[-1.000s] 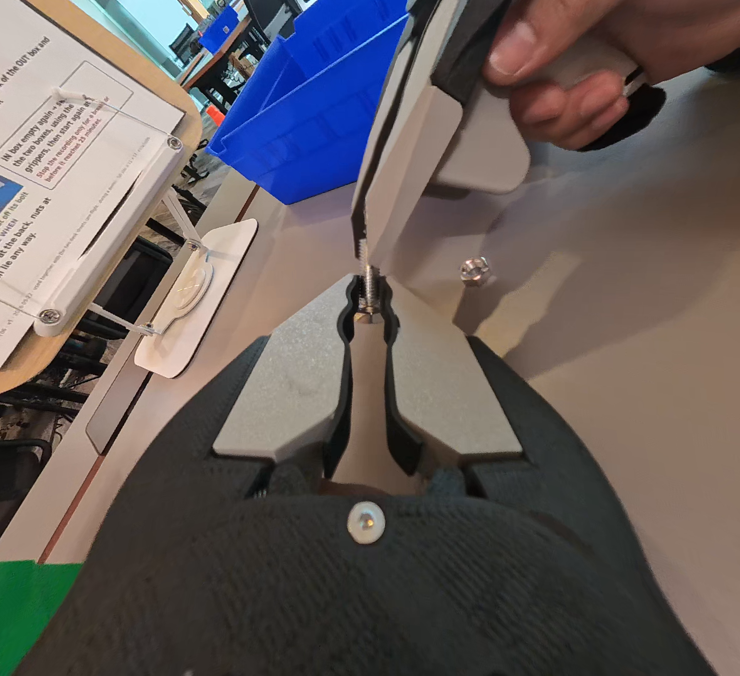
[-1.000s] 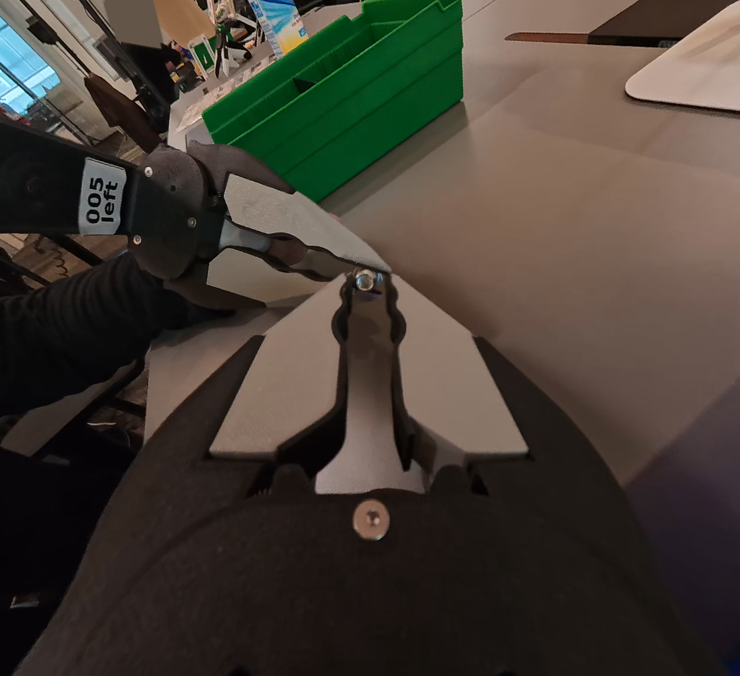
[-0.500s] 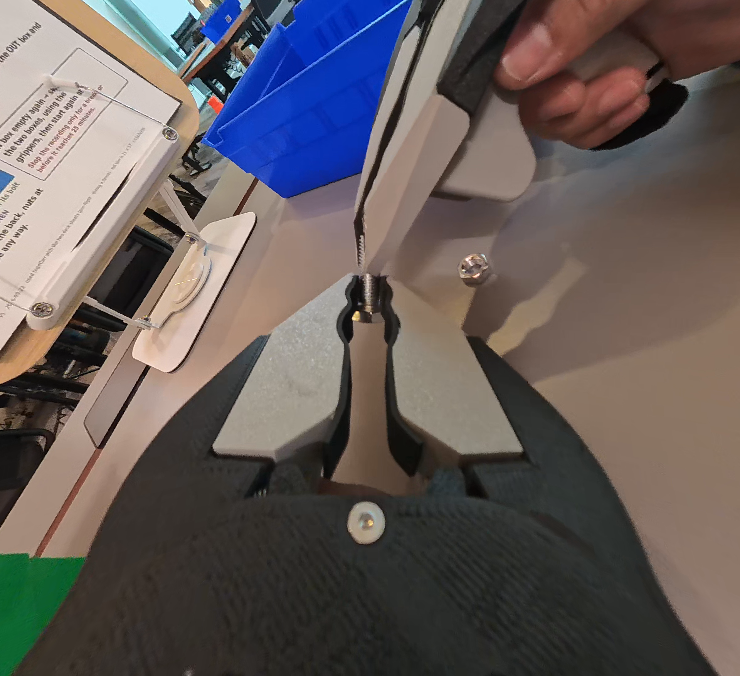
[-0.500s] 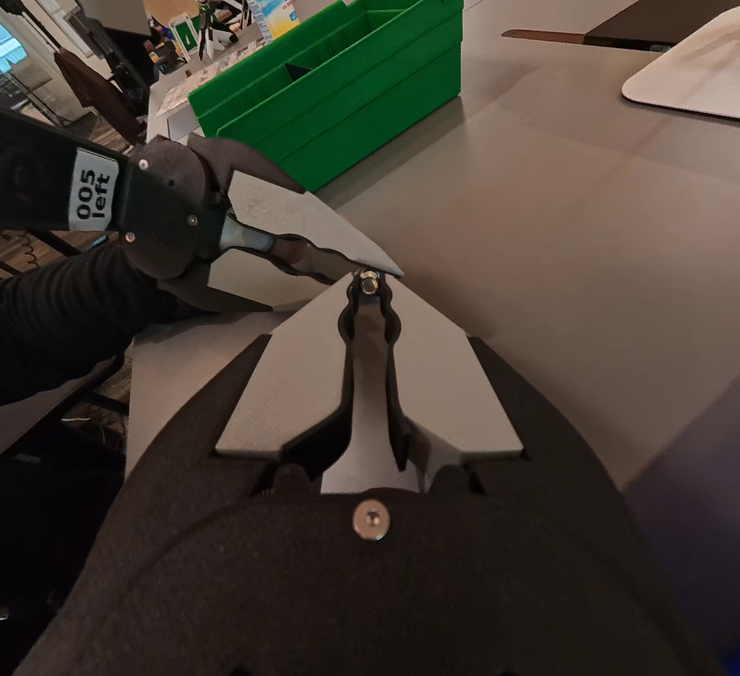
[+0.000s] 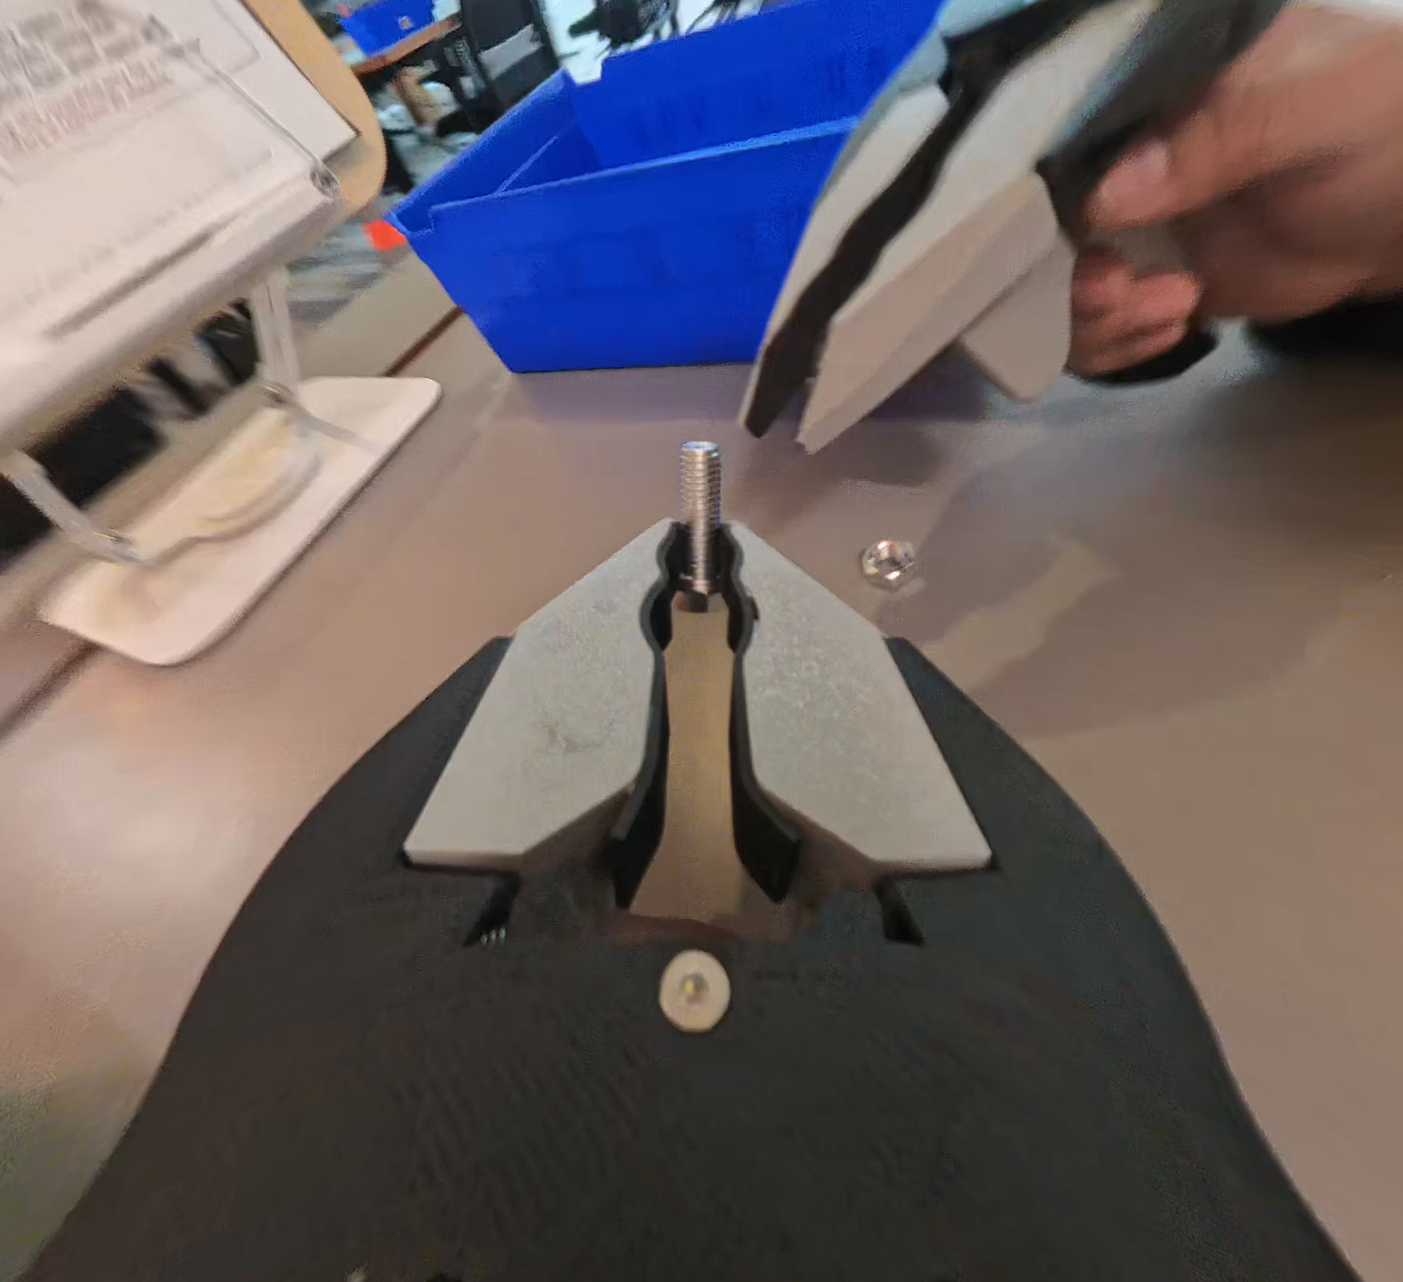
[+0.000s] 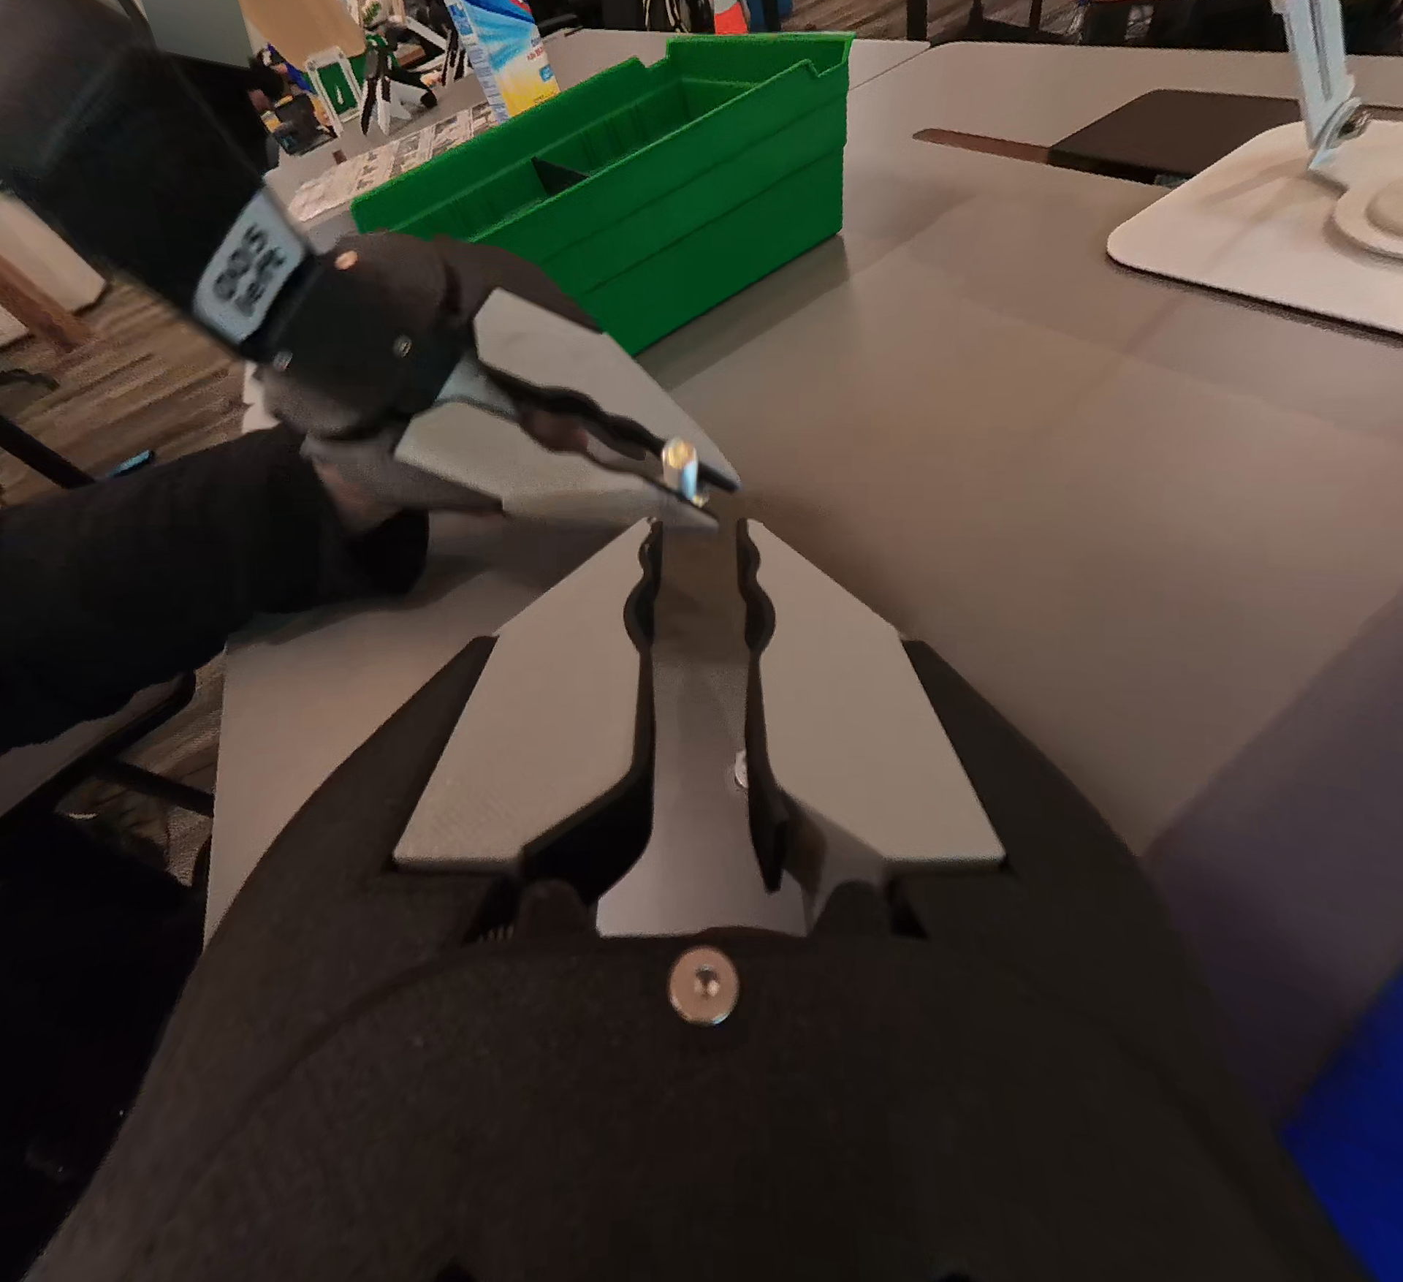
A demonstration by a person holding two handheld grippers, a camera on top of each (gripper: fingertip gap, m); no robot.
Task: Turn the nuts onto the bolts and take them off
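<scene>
Left wrist view alone shows the loose silver hex nut (image 5: 888,563) on the grey table (image 5: 1139,638). The left gripper (image 5: 700,566) clamps the threaded steel bolt (image 5: 699,509) upright; the right gripper (image 6: 697,533) hangs parted, empty, above the nut.

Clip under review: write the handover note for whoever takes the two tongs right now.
Left tongs: shut on the threaded steel bolt, shank up, bare.
Right tongs: open, empty, above the grey table near the bolt tip.
Small steel hex nut: loose on the table, right of the left tongs.
Done: no nut on this bolt.
Left: probably pick up the nut or bin the parts; blue bin and green bin nearby.
</scene>
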